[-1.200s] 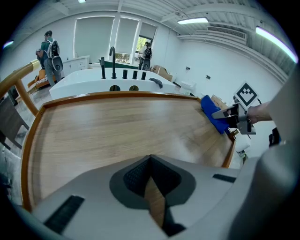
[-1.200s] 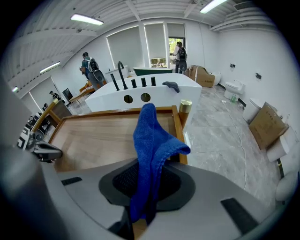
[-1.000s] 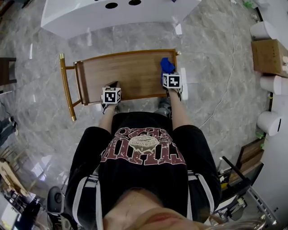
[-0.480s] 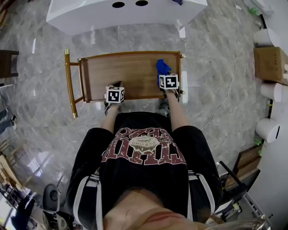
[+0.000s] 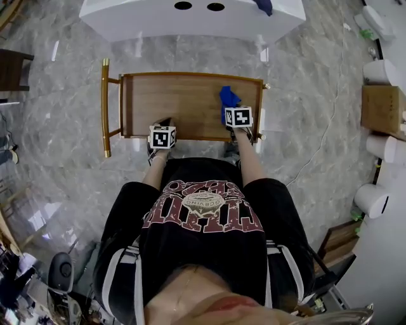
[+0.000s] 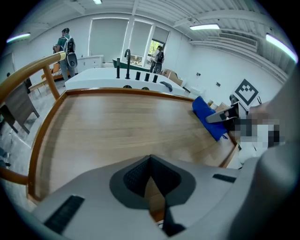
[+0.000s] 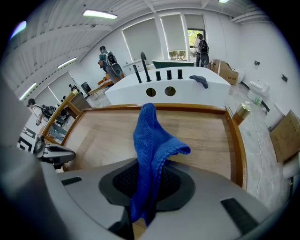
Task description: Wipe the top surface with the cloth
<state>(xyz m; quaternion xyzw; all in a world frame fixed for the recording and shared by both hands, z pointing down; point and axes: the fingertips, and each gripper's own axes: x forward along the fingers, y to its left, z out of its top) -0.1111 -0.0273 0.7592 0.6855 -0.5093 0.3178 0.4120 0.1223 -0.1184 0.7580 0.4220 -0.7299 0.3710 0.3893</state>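
The wooden top [image 5: 184, 101] of a cart has a raised rim and stands in front of me. A blue cloth [image 5: 228, 98] hangs over its right part, pinched in my right gripper [image 5: 233, 109]. In the right gripper view the cloth [image 7: 152, 140] rises from between the jaws of the right gripper [image 7: 144, 173], which is shut on it, and folds over toward the wood [image 7: 201, 136]. My left gripper [image 5: 163, 124] sits at the near edge, left of centre. In the left gripper view, the left gripper [image 6: 150, 161] has its jaws shut with nothing between them, just above the wood [image 6: 117, 126]; the cloth [image 6: 206, 115] shows at the right.
A gold handle bar [image 5: 105, 108] runs along the cart's left end. Behind the cart stands a white counter [image 5: 190, 16] with holes and black taps [image 7: 143, 65], a dark rag [image 7: 199, 80] on it. A cardboard box [image 5: 384, 108] and white rolls [image 5: 371, 200] line the right side. People stand far back.
My head view has shifted, so the cart sits further right in it. The right gripper with the cloth has moved a little left, away from the cart's right rim. The left gripper has stayed at the near edge.
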